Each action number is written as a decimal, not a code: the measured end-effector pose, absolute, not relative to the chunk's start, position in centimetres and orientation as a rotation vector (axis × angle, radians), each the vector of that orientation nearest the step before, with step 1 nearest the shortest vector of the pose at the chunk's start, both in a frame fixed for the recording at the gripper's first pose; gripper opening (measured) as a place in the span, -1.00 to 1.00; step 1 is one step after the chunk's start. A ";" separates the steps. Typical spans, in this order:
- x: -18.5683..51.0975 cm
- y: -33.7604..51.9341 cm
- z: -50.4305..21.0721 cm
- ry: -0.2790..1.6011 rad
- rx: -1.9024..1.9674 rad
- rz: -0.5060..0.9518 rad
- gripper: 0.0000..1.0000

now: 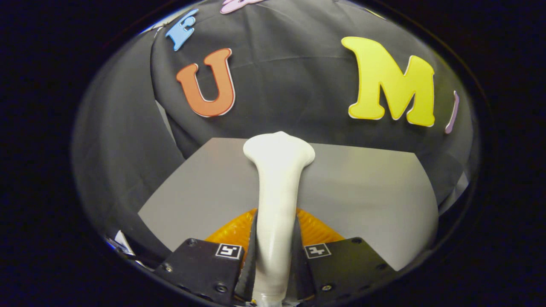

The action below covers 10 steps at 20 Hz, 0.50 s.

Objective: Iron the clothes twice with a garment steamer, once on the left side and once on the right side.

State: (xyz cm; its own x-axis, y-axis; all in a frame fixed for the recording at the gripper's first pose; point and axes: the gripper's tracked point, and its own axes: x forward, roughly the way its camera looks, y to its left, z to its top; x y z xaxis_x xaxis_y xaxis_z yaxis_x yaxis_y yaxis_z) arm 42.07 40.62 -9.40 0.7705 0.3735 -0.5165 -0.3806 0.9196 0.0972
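The garment steamer (276, 187) is sitting clamped between the two fingers, its slim pale handle running forward from the grip and widening into a flared head at the far end. The body is looking smooth, glossy and off-white, with no marks or buttons showing on the side facing the camera. The head is pointing away, toward the back of the counter (367, 187), so its steam face is hidden.

The gripper (275, 243) is closing on the handle from both sides: each finger is pressing against the steamer low down, with no gap showing between finger and handle. The hold is looking centred and straight, the steamer lining up with the fingers rather than leaning to one side.

Beneath the fingers an orange, ribbed thing (315, 228) is peeking out on either side of the handle; whether this is the clothes to be ironed or a pad of some kind is hard to tell from here. Beyond it the grey counter is stretching out flat toward the black cloth wall (290, 85) behind.

As for the step in hand, the steamer is already being held, and the head seems to be hovering above the counter rather than pressing on fabric, so I judge a pass is being lined up, not carried out. Which side is due, left or right, cannot be read here. The next move is calling for bringing the head down onto the garment and drawing it along one side with the grip kept firm.
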 end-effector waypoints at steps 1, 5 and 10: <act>41.9 40.6 -8.7 0.539 -0.008 0.413 -0.22; 39.5 39.5 -5.6 0.478 0.049 0.439 -0.27; 37.1 37.4 -3.3 0.428 0.148 0.451 -0.31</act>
